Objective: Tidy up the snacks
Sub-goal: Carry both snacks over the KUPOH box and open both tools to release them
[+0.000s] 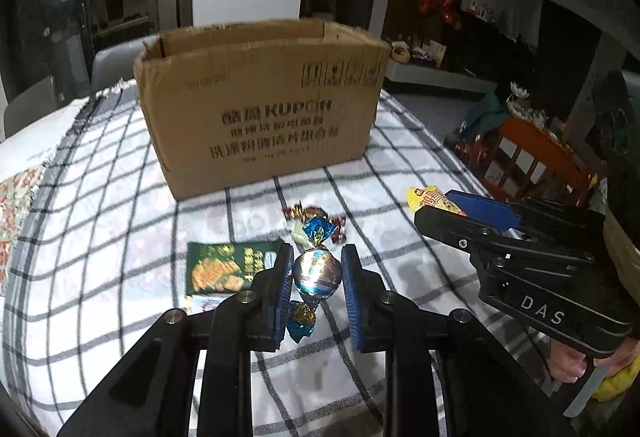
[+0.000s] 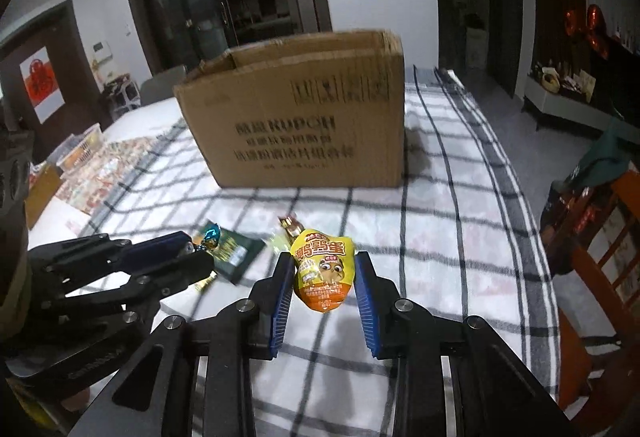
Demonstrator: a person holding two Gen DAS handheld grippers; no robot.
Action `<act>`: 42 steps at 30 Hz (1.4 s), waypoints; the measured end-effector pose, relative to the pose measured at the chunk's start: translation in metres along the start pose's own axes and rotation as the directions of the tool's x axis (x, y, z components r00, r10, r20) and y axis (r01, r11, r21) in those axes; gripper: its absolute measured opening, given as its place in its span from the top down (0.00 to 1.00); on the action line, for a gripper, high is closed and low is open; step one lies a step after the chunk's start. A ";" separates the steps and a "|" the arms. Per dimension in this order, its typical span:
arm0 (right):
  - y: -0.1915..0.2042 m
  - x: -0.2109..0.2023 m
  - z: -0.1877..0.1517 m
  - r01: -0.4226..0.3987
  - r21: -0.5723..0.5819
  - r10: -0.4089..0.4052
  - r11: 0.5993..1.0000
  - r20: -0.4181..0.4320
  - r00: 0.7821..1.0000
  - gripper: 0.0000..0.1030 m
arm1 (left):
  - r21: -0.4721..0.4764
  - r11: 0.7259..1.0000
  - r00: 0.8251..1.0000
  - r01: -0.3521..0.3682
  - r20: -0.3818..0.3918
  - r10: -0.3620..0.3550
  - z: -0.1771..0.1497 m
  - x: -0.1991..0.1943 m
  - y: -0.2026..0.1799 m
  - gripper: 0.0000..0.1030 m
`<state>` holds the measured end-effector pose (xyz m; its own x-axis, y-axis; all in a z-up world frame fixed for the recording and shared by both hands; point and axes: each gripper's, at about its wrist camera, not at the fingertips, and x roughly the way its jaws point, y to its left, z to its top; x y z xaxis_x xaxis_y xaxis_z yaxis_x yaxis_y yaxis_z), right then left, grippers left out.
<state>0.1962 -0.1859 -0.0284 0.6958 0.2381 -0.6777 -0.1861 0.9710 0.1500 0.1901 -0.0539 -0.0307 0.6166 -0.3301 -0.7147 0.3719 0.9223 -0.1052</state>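
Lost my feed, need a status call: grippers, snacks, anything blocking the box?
Left gripper shut on blue foil candy. Right gripper shut on yellow snack pouch. Cardboard box ahead, open-topped, path clear.

Checked tablecloth [image 1: 120, 197], wooden chair [image 1: 536, 157]

cardboard box [image 1: 264, 109] — "KUPOH" | right tool [image 1: 440, 215] body — "DAS" | yellow snack packet [image 2: 323, 269] — "鹌鹑蛋"

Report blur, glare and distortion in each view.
Left wrist view: fisheye bends the checked cloth; the cardboard box print is smeared; glare on the foil candy. Right wrist view: box text blurred; the yellow snack packet sharp; dark corners.
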 end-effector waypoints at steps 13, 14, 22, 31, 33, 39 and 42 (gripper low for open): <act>0.016 -0.027 0.050 -0.023 -0.018 0.025 1.000 0.129 0.991 0.69 | 0.030 0.998 0.988 -0.057 0.142 0.052 0.052 -0.046 0.012 0.76; 0.017 -0.028 0.056 -0.023 -0.022 0.025 1.000 0.139 0.990 0.69 | 0.034 0.997 0.986 -0.063 0.154 0.057 0.056 -0.048 0.013 0.76; 0.021 -0.033 0.098 -0.016 -0.045 0.025 0.999 0.205 0.978 0.69 | 0.049 0.995 0.976 -0.086 0.205 0.074 0.091 -0.057 0.025 0.76; 0.020 -0.021 0.135 -0.001 -0.077 0.019 0.997 0.228 0.973 0.69 | 0.070 0.992 0.970 -0.103 0.227 0.084 0.127 -0.048 0.036 0.76; 0.018 -0.015 0.142 0.005 -0.080 0.014 0.997 0.228 0.974 0.69 | 0.076 0.991 0.971 -0.108 0.224 0.089 0.136 -0.041 0.038 0.76; 0.009 0.008 0.164 0.015 -0.081 0.003 0.997 0.218 0.976 0.69 | 0.090 0.989 0.972 -0.119 0.216 0.097 0.157 -0.019 0.046 0.76; 0.005 0.019 0.172 0.020 -0.080 -0.002 0.997 0.211 0.977 0.69 | 0.092 0.988 0.972 -0.122 0.212 0.100 0.168 -0.008 0.049 0.76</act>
<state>0.3273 -0.1733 0.0832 0.8269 0.2349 -0.5109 -0.2271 0.9707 0.0787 0.3201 -0.0396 0.0857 0.7836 -0.2711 -0.5589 0.3565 0.9331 0.0471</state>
